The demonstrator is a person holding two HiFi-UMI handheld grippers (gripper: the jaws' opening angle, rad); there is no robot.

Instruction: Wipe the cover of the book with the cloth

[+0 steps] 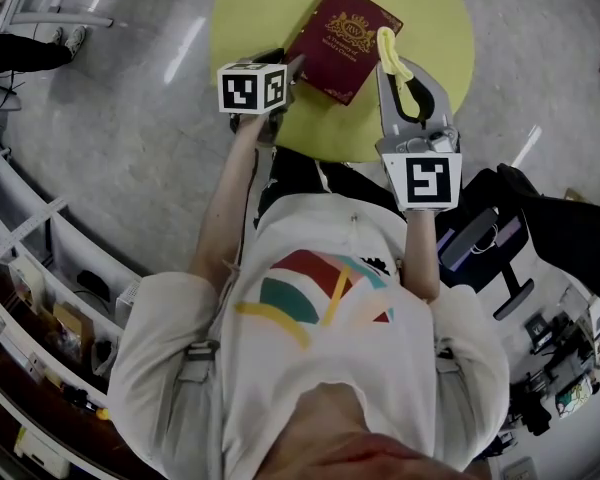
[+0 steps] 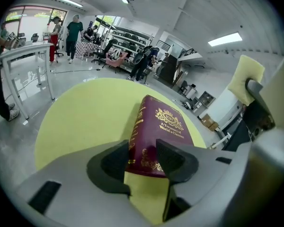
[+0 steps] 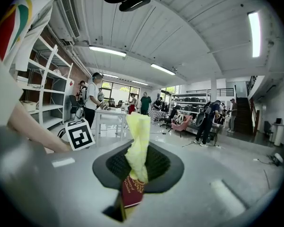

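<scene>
A: Where is the dark red hardback book with gold lettering [image 1: 342, 40] [image 2: 163, 126]?

B: It is on the round yellow table [image 1: 250, 18] [image 2: 85, 117], cover up. The left gripper [image 1: 288, 71] [image 2: 144, 161] grips its near corner, jaws wide, one pad against the spine and the other on the cover.

A: And the pale yellow cloth [image 1: 393, 60] [image 3: 138, 141]?

B: It is pinched in the right gripper [image 1: 405, 93] [image 3: 138, 167], whose jaws are closed tight on it. The cloth sticks out past the pads over the book's right edge. Whether it touches the cover cannot be told.

Glossy gilt-stamped book [image 1: 340, 40], soft cloth [image 1: 391, 55]
</scene>
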